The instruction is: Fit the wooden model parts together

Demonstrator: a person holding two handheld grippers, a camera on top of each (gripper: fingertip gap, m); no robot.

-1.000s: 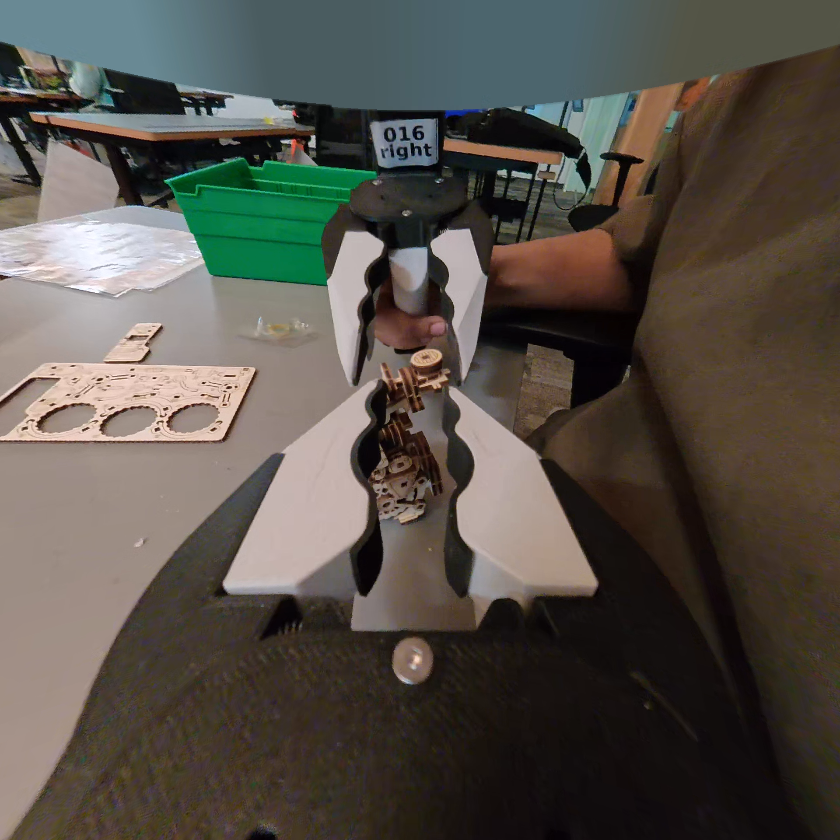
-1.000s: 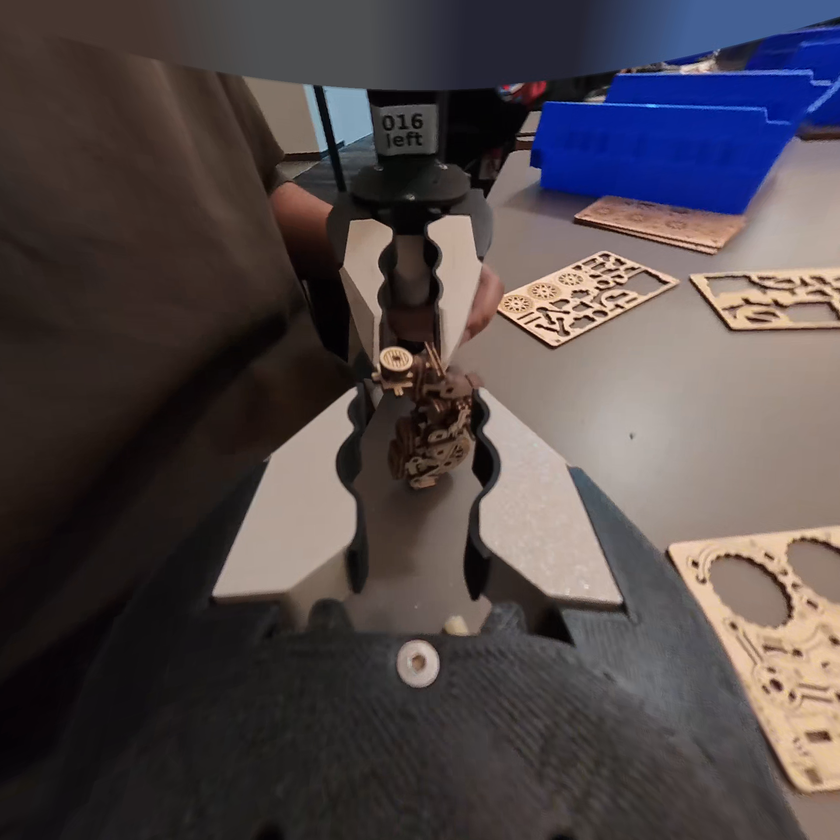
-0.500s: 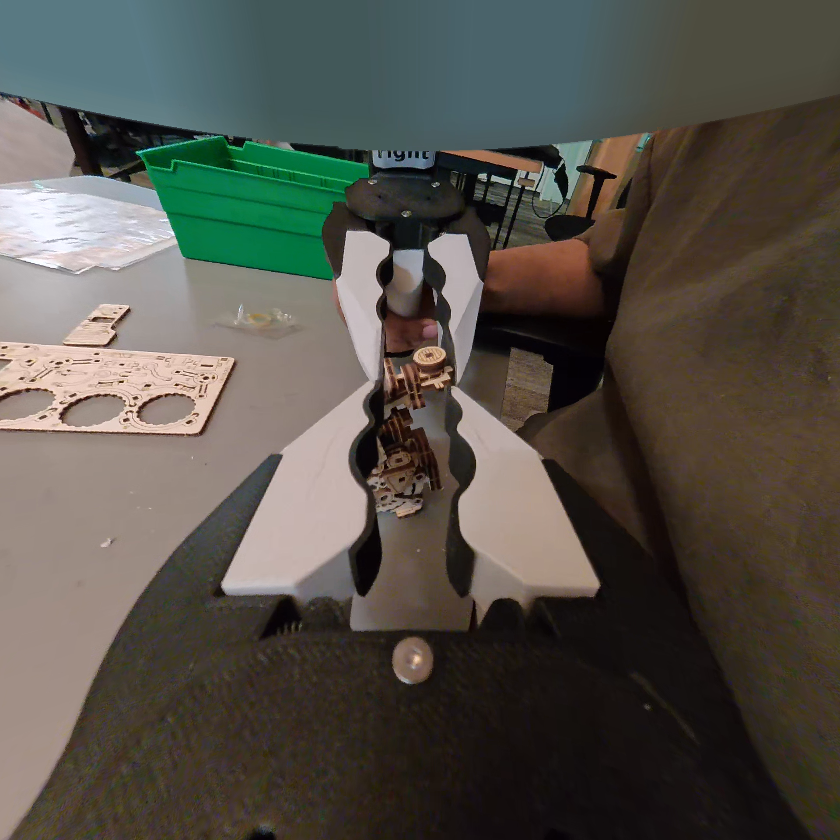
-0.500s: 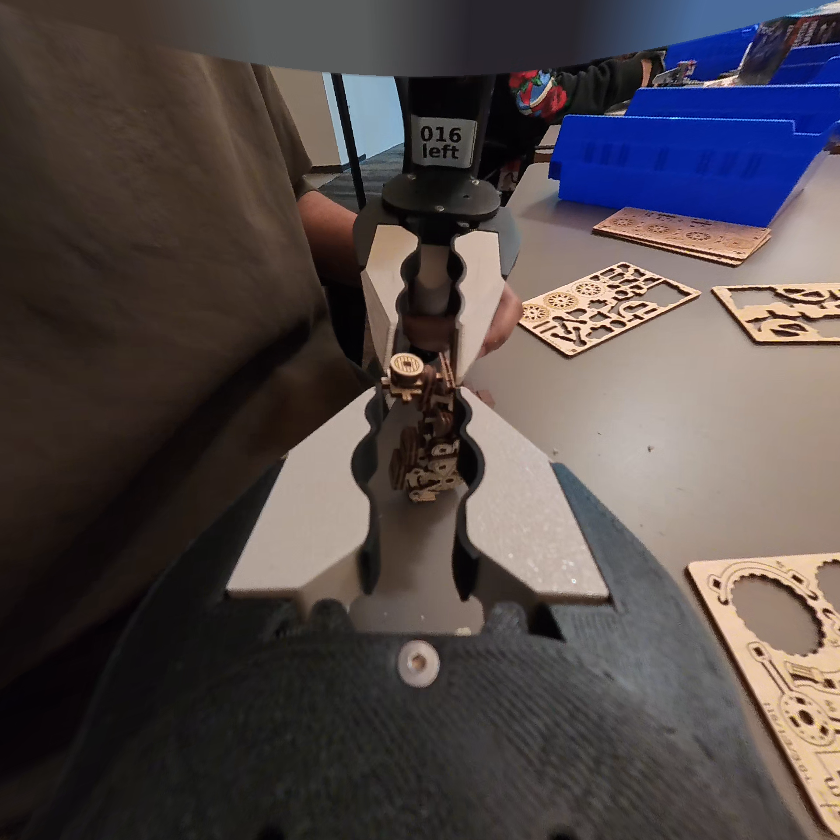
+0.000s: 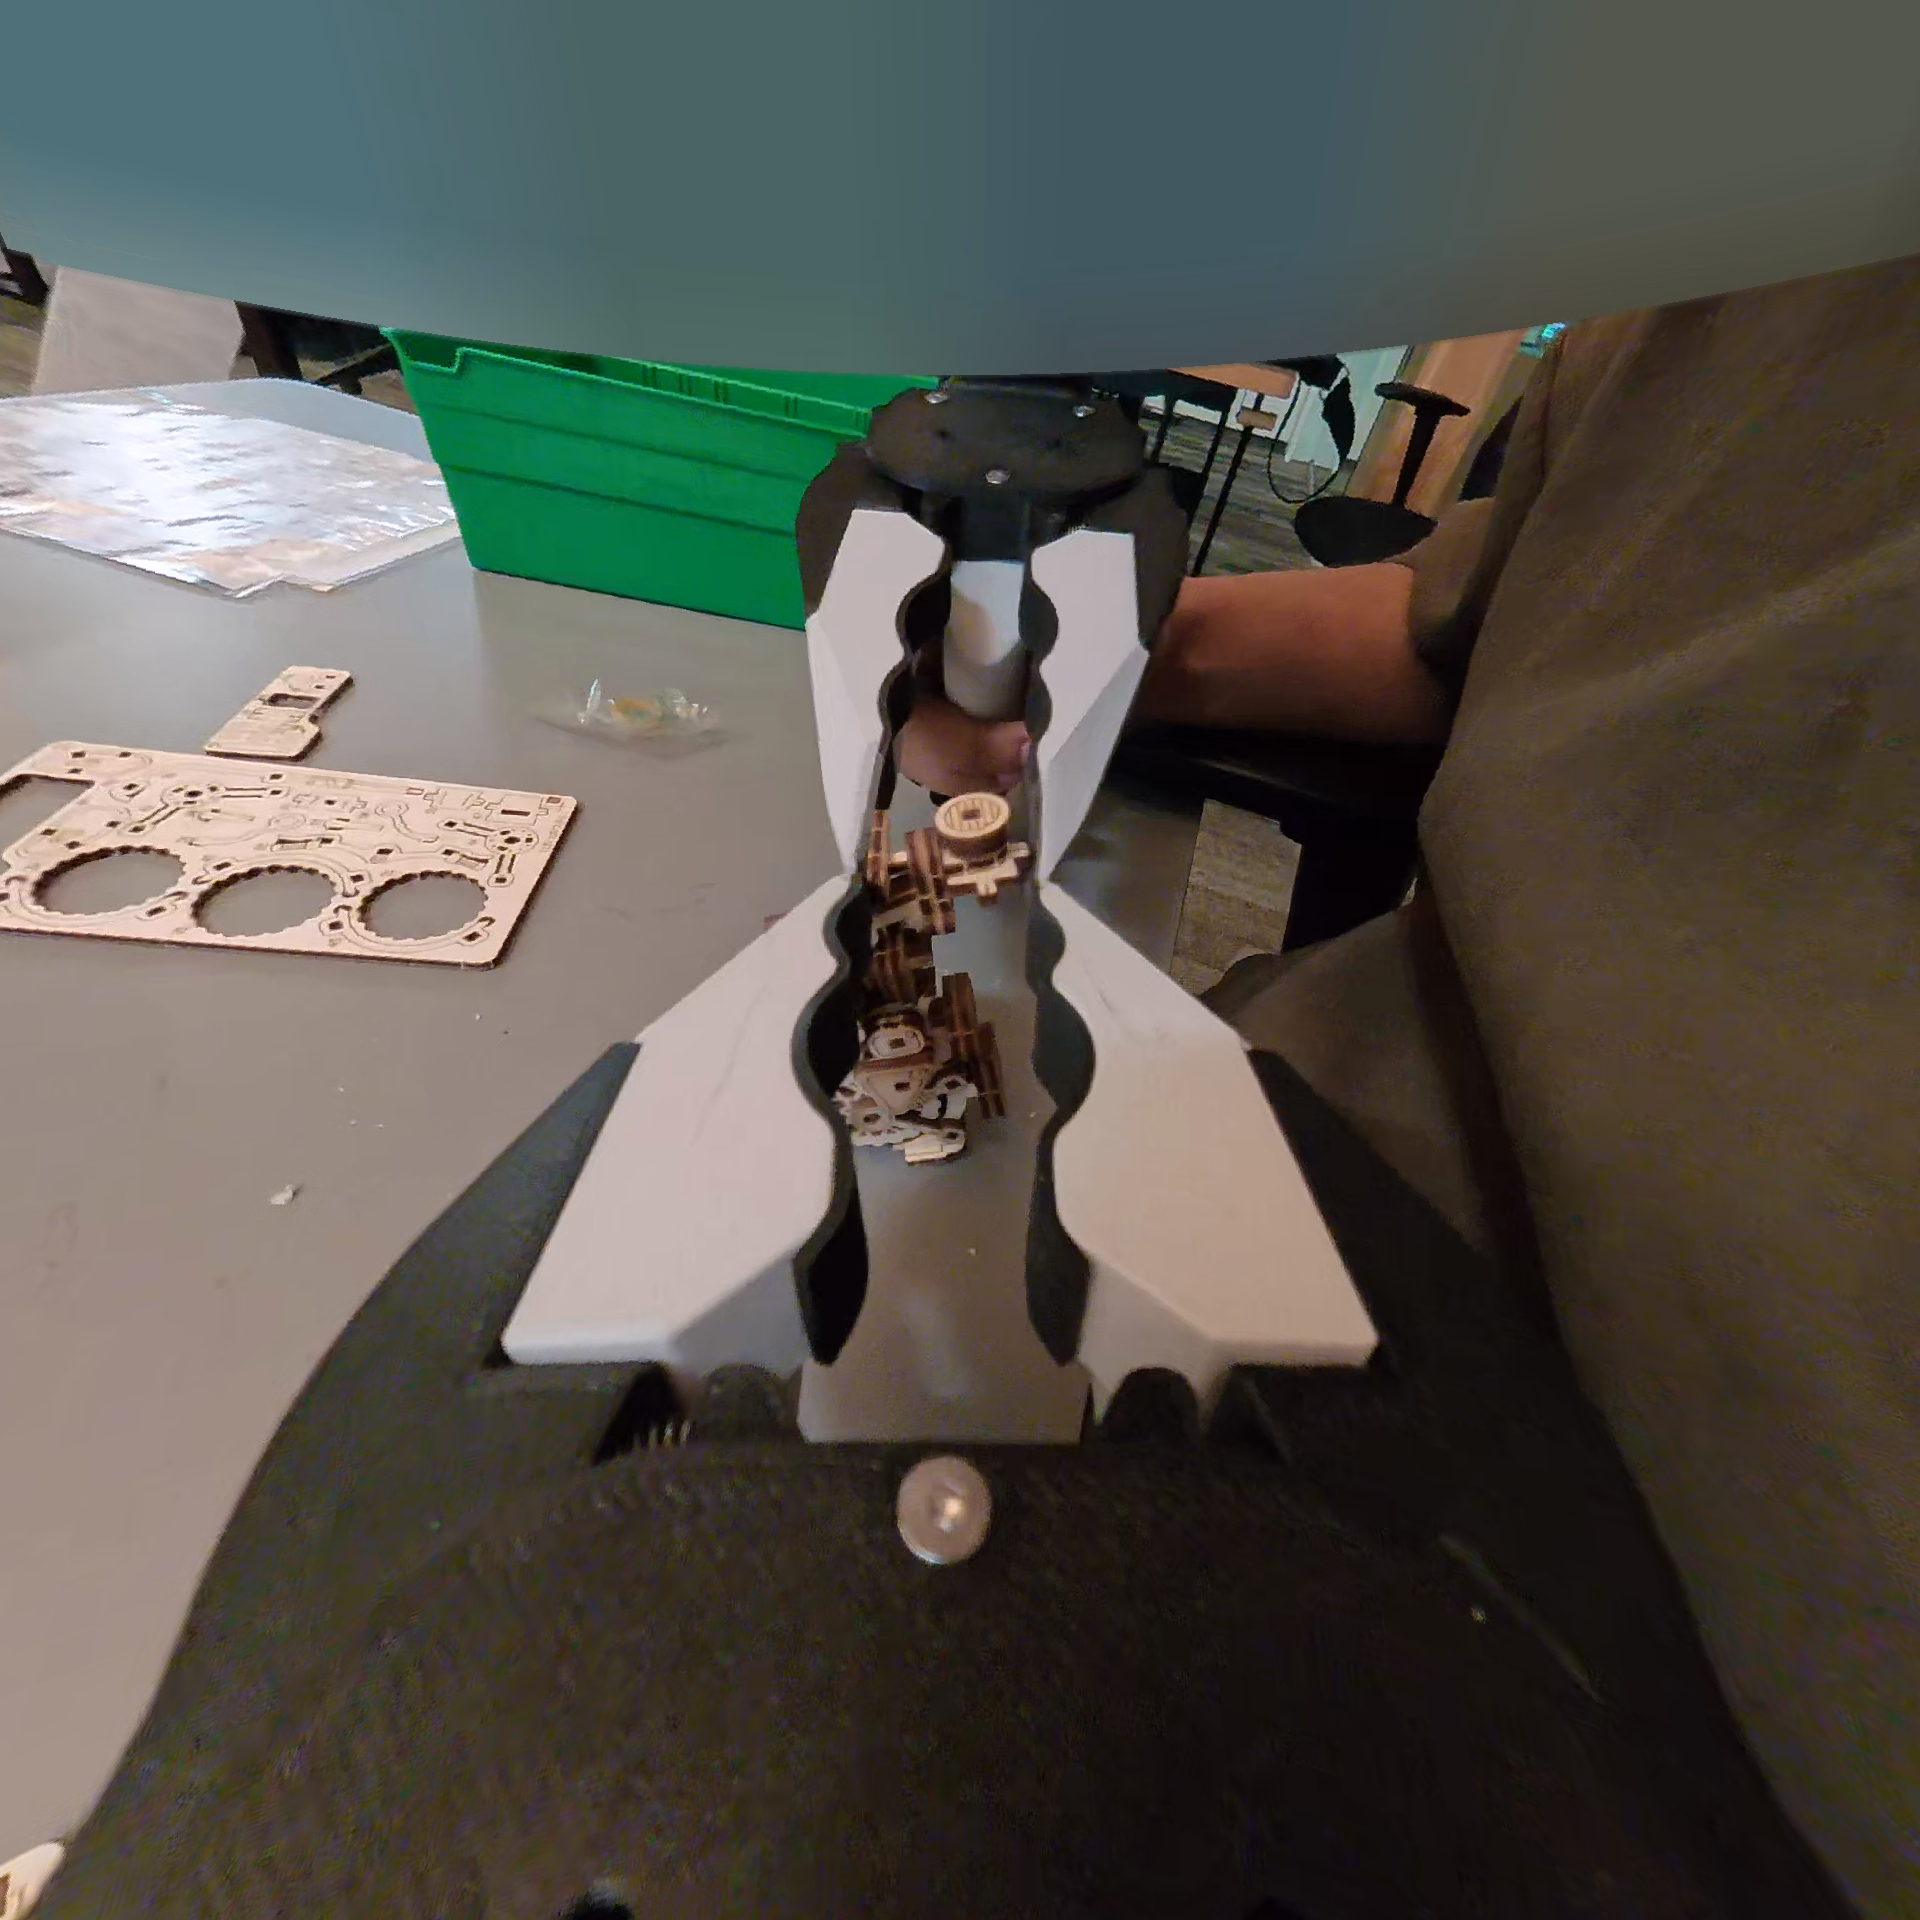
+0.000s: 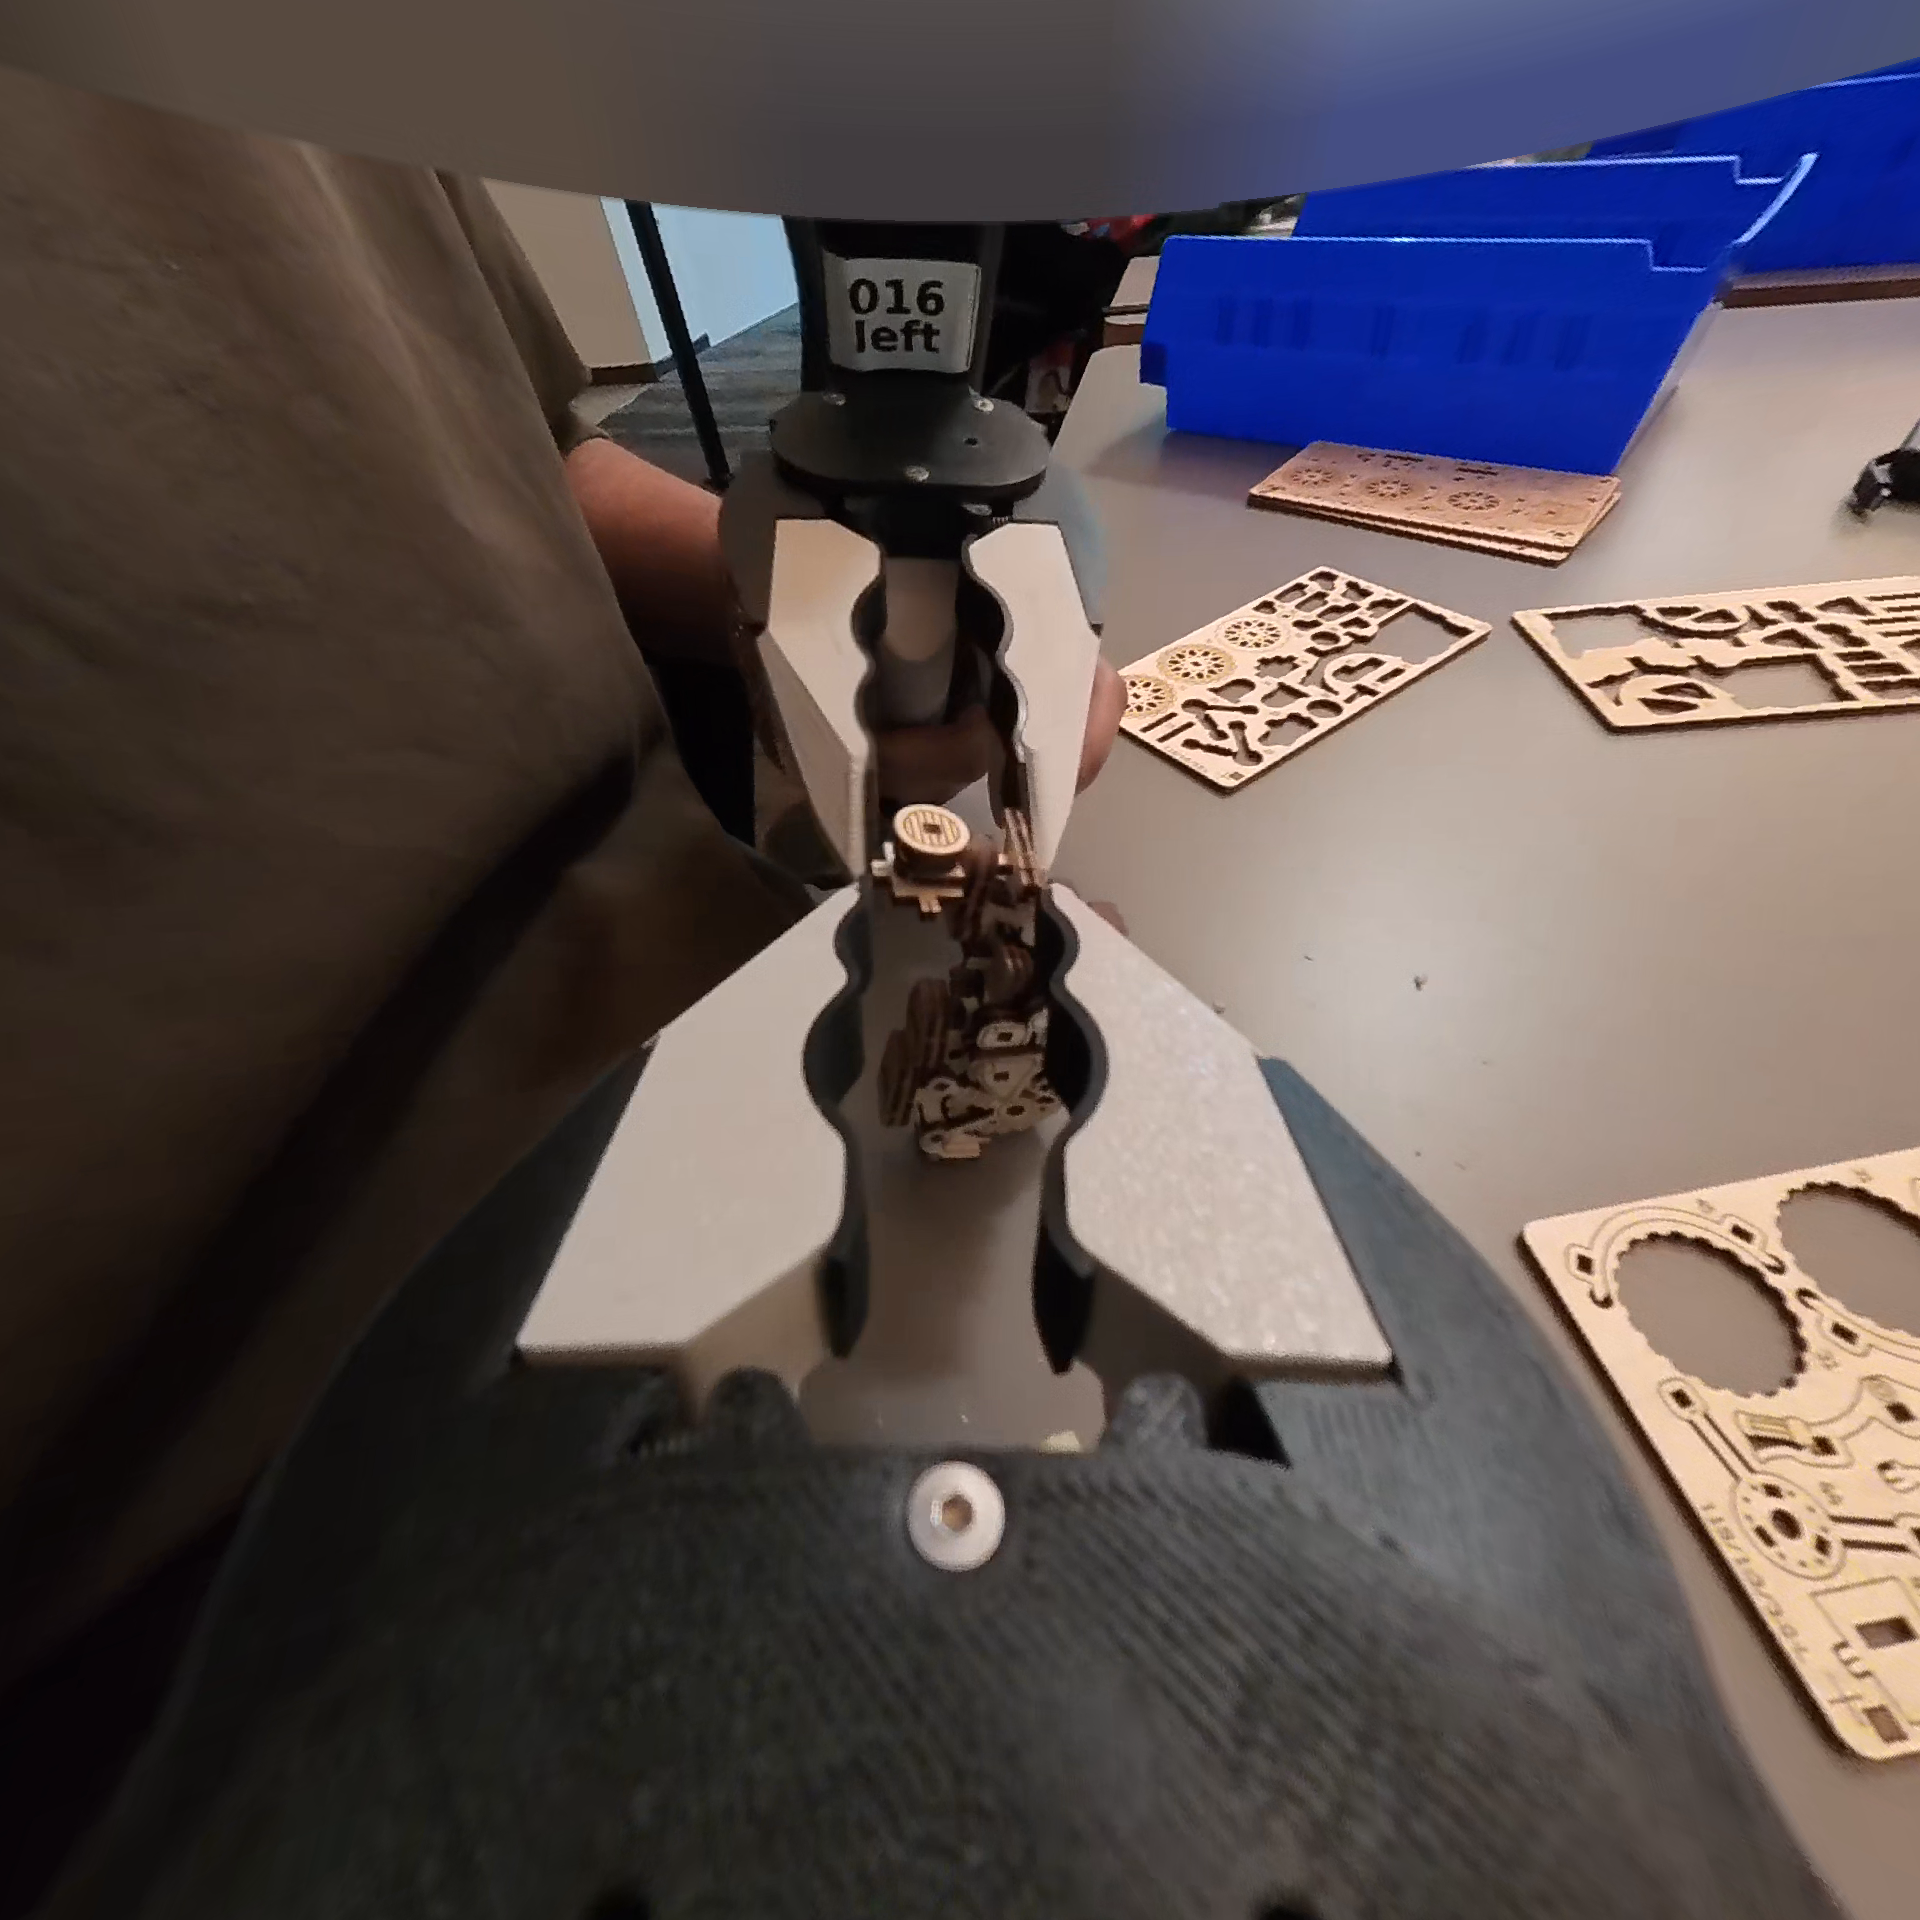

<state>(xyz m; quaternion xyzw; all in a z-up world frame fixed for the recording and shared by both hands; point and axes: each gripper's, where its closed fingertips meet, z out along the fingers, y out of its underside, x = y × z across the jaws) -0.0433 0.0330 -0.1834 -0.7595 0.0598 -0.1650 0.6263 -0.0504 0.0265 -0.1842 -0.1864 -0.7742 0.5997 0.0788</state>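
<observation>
Beside the table edge (image 5: 1122,862), both grippers' fingers (image 5: 727,1143) meet around the wooden model (image 5: 925,997).

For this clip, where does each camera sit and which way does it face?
Left wrist view: on the left gripper, facing the right gripper, table and green bin; person's forearm and shirt show.
Right wrist view: on the right gripper, facing the left one and blue bin; shirt shows.
Shared: the wooden model between both.

Pale laser-cut wood model (image 5: 920,997) (dark scorched edges), matt grey table (image 5: 260,1091), glossy green plastic bin (image 5: 623,488).
</observation>
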